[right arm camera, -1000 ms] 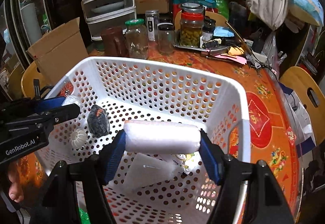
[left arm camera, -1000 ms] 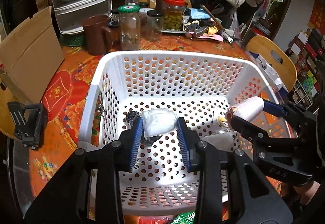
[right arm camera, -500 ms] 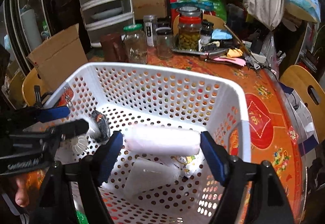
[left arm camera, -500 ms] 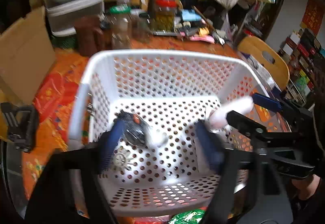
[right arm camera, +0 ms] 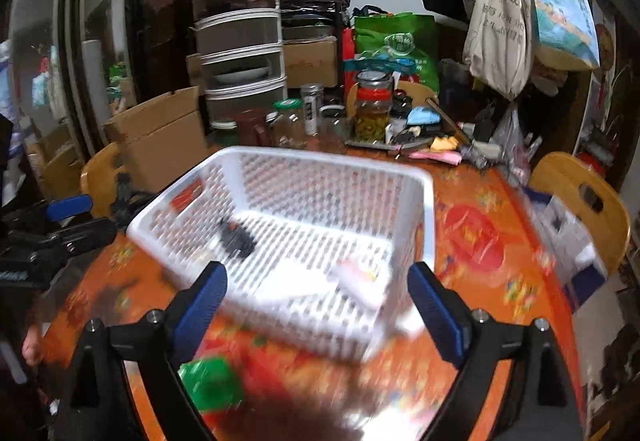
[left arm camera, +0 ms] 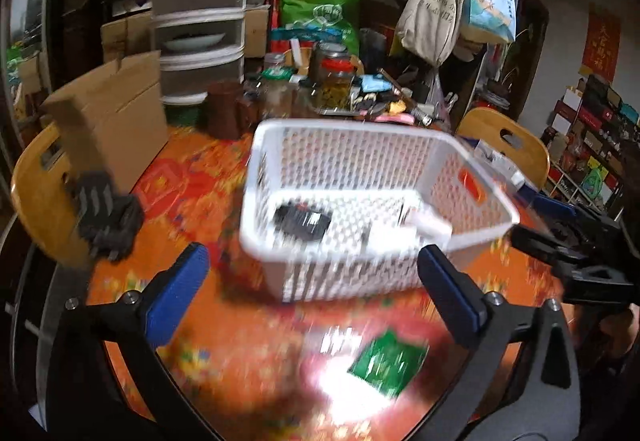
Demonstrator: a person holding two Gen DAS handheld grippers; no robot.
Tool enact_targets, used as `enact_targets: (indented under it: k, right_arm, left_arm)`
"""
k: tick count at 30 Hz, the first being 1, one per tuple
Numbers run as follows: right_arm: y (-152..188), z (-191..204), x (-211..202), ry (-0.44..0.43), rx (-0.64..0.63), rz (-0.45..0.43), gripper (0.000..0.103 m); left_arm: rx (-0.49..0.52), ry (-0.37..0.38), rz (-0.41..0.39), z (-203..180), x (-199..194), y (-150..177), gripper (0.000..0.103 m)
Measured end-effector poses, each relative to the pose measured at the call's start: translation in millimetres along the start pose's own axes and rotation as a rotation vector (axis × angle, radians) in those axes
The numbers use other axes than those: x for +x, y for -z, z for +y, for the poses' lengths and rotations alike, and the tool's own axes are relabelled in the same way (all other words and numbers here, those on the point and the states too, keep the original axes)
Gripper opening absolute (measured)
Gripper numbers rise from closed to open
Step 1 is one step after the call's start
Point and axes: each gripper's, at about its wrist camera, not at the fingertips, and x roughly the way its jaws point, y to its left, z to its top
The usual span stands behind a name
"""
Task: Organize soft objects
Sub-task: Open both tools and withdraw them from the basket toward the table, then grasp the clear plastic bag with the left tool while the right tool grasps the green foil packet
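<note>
Left wrist view: the left gripper (left arm camera: 310, 291) sits low in the frame with its blue pads spread wide and nothing between them, so it's let go. Above it, centre frame, is the white basket (left arm camera: 472, 157) on the orange table (left arm camera: 192, 177). Everything's smeared, but inside I can make out a dark bundle (left arm camera: 302, 219) on the left of the floor and a white roll (left arm camera: 430, 223) toward the right, next to a flat white pack (left arm camera: 390, 241). My guess is the soft stuff goes in there because the basket is the collecting spot. A green packet (left arm camera: 386, 363) lies on the table at the bottom of the frame, outside the basket and right under the open jaws, so it's probably next. The right gripper (left arm camera: 560, 229) pokes in from the right edge; can't judge its jaws from here.

Right wrist view: the right gripper (right arm camera: 316, 295) is also spread wide and empty, low centre. The basket (right arm camera: 428, 225) fills the middle, with the dark bundle (right arm camera: 236, 237) left of centre and blurry white things, roll (right arm camera: 360, 279) included, near the front wall. The green packet (right arm camera: 210, 383) shows bottom left, on the table (right arm camera: 480, 241).
</note>
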Motion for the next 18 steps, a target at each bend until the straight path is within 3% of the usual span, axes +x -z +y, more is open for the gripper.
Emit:
enact_targets:
  k: [6,9,14,18]
  right_arm:
    - [93.5,2.0,-0.5,-0.04,0.111,0.051,0.101]
    - [113.3,1.3,8.0,-0.051,0.154,0.086,0.101]
    - [123.9,7.4,8.4,-0.069,0.14,0.096,0.101]
    - [123.0,10.3,6.0,-0.079,0.136,0.087,0.101]
  left_arm:
    - [0.027,-0.047,0.177,-4.2,42.7,72.1,0.103]
    - [0.013,-0.011,0.237,-12.8,67.7,84.6,0.103]
    - [0.043,-0.053,0.254,-24.6,92.0,91.6,0.101]
    - [0.03,-0.061,0.265,-21.6,95.3,102.5,0.077]
